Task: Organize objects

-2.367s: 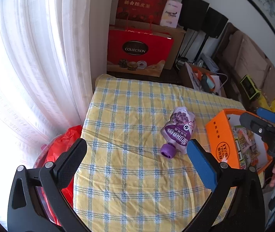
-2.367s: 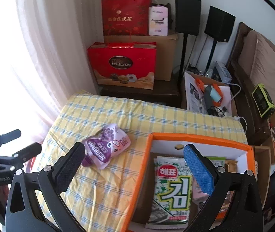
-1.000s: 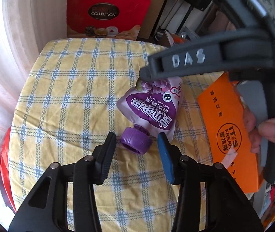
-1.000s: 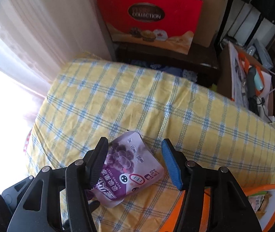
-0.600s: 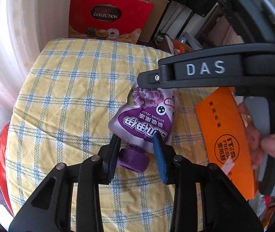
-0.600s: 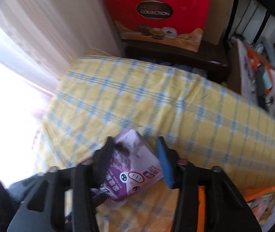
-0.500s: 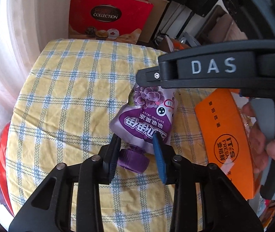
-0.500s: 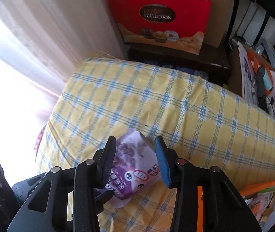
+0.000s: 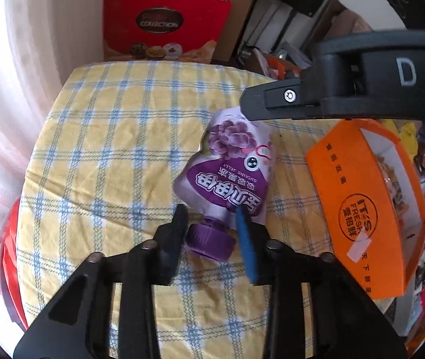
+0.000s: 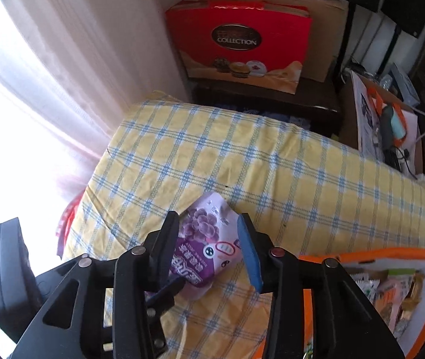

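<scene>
Pouch (image 9: pixel 230 164) looks soft and floppy, so the left tool (image 9: pixel 211 224) grips its stiff cap (image 9: pixel 209 240) while the right tool (image 10: pixel 209 233), jaws opening, straddles its far end.

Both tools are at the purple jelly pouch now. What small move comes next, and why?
Probably lift the jelly pouch with the left tool, which is clamped on its purple cap, and carry it toward the orange box beside it. The right tool straddles the pouch's top end with its jaws opening, apparently letting go, and the box already holds snacks.
</scene>
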`<state>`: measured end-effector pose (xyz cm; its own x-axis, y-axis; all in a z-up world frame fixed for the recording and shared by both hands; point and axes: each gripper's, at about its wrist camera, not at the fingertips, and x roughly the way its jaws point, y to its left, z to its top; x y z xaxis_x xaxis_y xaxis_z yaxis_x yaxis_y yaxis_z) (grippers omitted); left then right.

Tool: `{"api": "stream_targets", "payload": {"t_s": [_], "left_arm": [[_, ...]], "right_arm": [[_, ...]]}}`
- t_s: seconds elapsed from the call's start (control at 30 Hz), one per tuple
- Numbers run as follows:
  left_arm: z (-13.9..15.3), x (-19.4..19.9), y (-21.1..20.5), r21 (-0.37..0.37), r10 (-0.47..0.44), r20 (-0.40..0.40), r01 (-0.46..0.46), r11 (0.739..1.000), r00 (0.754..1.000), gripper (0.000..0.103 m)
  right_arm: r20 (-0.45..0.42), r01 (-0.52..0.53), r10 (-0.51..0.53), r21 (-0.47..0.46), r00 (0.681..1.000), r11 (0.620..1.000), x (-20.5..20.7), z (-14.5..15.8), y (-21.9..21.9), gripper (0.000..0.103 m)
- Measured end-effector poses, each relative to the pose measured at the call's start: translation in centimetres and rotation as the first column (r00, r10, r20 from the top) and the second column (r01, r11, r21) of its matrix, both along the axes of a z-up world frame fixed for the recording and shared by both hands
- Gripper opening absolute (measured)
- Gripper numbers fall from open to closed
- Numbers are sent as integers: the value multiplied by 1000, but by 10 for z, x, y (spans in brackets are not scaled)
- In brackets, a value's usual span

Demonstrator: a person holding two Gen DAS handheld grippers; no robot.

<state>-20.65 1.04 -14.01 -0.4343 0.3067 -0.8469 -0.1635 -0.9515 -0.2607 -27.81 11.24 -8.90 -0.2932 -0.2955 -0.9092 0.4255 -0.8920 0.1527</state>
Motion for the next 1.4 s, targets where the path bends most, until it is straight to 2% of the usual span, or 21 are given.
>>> {"api": "stream_targets", "payload": {"t_s": [0.1,0.3,0.47,0.63,0.8,0.87,0.9,1.0,1.07,1.13,1.4], "left_arm": [[1,1,-3,21,22,29,-23,1000,999,28],[-5,7,-49,170,125,76,-136,976,989,27],[-7,7,-56,162,133,68,-143,976,989,28],[-15,11,-69,205,150,77,-163,965,986,29],[-13,8,-57,173,119,63,-128,977,991,30],[-12,9,-54,158,102,53,-110,981,993,29],[-12,9,-54,165,94,56,-102,981,994,29],[-10,9,-46,159,68,45,-75,984,997,29],[-8,10,-40,139,61,30,-65,988,998,29],[-7,11,-39,158,58,34,-63,985,998,29],[12,14,-36,179,41,-12,-38,983,999,29]], "right_arm": [[9,3,-3,-3,1000,1000,4,2,4,49],[27,3,-2,-17,1000,1000,12,-1,3,56],[89,42,-39,-25,995,999,12,-22,-7,58],[184,108,-92,-80,979,991,10,-45,-7,64],[251,186,-131,-207,959,960,7,-58,2,66],[242,189,-140,-191,960,963,7,-58,0,61],[229,179,-139,-162,964,970,8,-58,-3,50],[221,145,-108,-161,969,976,12,-57,-11,42],[210,133,-100,-153,973,979,15,-56,-17,41],[191,119,-90,-144,977,982,16,-55,-19,40],[200,127,-86,-203,976,971,18,-46,-6,40]]}}
